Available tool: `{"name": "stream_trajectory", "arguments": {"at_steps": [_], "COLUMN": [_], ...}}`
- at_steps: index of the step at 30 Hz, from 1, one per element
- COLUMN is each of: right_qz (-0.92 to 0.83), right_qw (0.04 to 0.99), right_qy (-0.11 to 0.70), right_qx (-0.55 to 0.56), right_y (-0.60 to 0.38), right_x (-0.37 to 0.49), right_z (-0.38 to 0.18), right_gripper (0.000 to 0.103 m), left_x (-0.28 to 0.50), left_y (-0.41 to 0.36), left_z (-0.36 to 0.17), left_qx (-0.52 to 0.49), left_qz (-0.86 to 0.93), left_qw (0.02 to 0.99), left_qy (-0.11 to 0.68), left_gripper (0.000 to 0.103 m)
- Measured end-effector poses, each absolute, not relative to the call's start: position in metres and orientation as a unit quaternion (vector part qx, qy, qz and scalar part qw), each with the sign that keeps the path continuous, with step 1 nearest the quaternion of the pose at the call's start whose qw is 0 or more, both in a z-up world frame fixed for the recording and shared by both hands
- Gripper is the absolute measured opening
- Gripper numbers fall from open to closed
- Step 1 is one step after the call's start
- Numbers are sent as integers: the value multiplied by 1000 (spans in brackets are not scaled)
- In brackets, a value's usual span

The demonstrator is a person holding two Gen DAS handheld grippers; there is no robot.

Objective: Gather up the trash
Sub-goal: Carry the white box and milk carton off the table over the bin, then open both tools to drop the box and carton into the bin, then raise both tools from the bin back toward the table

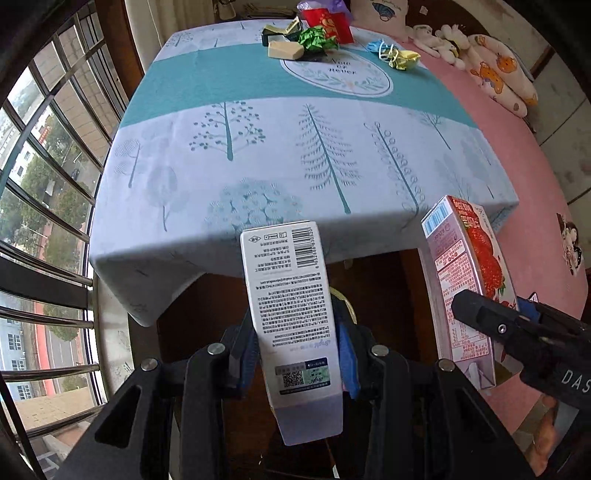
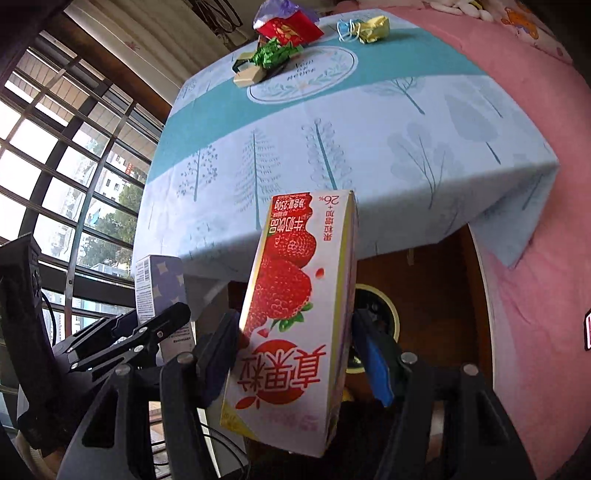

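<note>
The left gripper [image 1: 295, 343] sits at lower centre, jaws clamped; the right gripper [image 2: 299, 354] likewise, jaws clamped.
</note>
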State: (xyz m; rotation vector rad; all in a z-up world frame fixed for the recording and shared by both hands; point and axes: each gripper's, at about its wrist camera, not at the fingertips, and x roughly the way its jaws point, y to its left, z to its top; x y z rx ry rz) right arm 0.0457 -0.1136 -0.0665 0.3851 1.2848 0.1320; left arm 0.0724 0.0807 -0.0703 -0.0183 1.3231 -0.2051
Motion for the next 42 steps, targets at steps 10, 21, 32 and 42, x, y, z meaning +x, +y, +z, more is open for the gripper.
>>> {"name": "stream_trajectory", "arguments": {"at_steps": [10,21,32,42], "right_qz": [56,49,33,37], "right_qw": [730,681,682,708], "right_qy": [656,709,705,682], "right_qx": [184,176,194,180], "right_y": [-120,-128,-133,-133], "right_x": [21,25,35,41], "right_z": [-179,-359,-452,-437], "right_gripper": [62,63,65,68], "left_x": [40,49,62,65], "left_y": [52,34,30,50], "left_z": [-171,-338,-417,-401], "left_qx": [-18,-37,-26,-29], "left_qz": [-95,-100,-112,-69], "left_qw": [746,712,712,737], "left_qy": [659,694,693,672], "left_gripper": [36,36,89,92]}}
